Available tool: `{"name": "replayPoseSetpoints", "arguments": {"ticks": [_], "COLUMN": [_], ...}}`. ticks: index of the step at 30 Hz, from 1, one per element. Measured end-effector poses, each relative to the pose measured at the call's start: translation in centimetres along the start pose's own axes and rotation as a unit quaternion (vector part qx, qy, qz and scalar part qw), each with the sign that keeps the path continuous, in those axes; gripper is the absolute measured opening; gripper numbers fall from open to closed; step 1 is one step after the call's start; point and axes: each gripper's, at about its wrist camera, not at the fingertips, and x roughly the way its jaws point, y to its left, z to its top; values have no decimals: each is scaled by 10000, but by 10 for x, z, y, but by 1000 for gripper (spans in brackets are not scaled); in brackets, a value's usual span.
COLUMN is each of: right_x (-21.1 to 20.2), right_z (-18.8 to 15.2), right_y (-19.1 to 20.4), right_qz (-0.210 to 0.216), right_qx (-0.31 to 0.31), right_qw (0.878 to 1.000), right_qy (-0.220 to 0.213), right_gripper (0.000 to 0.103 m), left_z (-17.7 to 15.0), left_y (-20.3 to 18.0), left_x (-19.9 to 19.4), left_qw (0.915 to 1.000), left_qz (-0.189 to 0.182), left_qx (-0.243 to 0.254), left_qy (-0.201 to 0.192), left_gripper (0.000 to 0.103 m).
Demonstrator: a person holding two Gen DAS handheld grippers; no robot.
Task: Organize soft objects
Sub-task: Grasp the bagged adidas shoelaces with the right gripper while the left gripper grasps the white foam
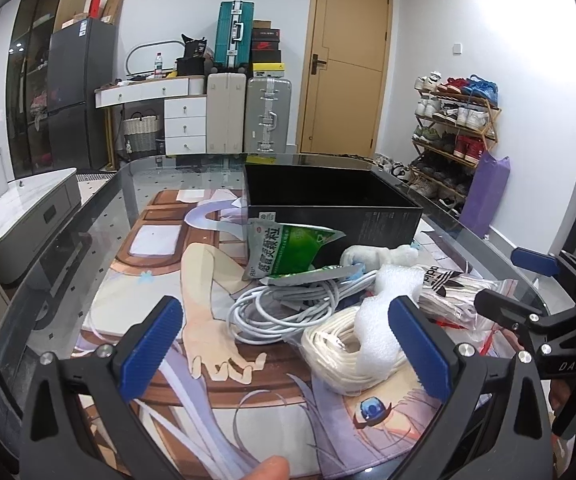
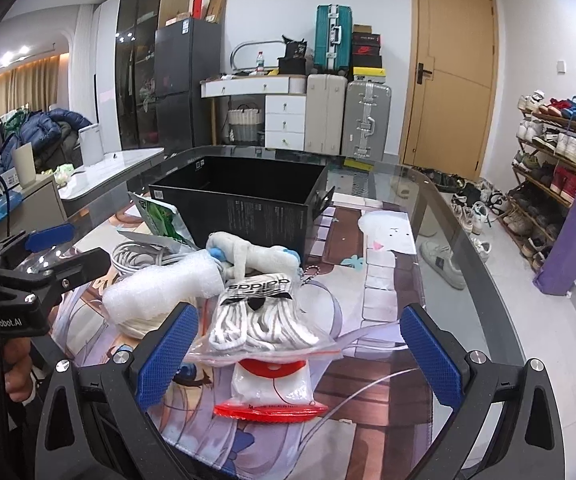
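A pile of soft things lies on the printed mat before an open black box (image 1: 327, 200) (image 2: 240, 196). It holds a green pouch (image 1: 291, 252) (image 2: 160, 216), a coiled white cable (image 1: 284, 308) (image 2: 136, 260), a cream rope coil (image 1: 339, 348), white foam (image 1: 383, 304) (image 2: 160, 288), a white plush toy (image 1: 379, 256) (image 2: 248, 256) and bagged Adidas socks (image 1: 447, 284) (image 2: 264, 316). Nearest the right gripper lies a red and white packet (image 2: 272, 388). My left gripper (image 1: 286, 346) (image 2: 64, 252) hangs open just short of the cable and rope. My right gripper (image 2: 299, 356) (image 1: 515, 284) is open around the sock bag's near end.
The glass table (image 2: 467, 280) curves away on the right, with shoes and a shoe rack (image 2: 555, 152) on the floor beyond. A grey cabinet (image 1: 28, 216) stands left of the table. Suitcases (image 1: 248, 112) and a door (image 1: 347, 60) line the far wall.
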Motion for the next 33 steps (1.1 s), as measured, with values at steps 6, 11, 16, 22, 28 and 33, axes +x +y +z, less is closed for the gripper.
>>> {"name": "replayPoseSetpoints", "arguments": {"ticks": [6,11,16,22,28,33], "right_x": [17,38,53,72,72,64], "right_z": [8,10,15,18,16,14], "right_y": [12,13,17,18,20,13], "right_qz": [53,90,127,306,424,518], "right_qx": [-431,-452,-514,-515,-470,-265], "right_qw": [9981,9958,9937,9901,9897,9917], "right_qy": [432,794,988,1266,1284,1146], "right_gripper": [103,103,102,81,74,68], "left_z": [4,5,5,4,2,-1], "left_y": [-3,-8,-7,-4,-4,-7], "left_x": [3,7,9,10,12,12], "left_qw": [9999,9994,9990,9990,9987,9983], "left_qz": [-98,-173,-277,-253,-290,-316], "left_qx": [125,277,323,339,368,435], "left_qy": [46,70,111,151,203,224], "left_gripper": [103,103,103,103,103,103]}}
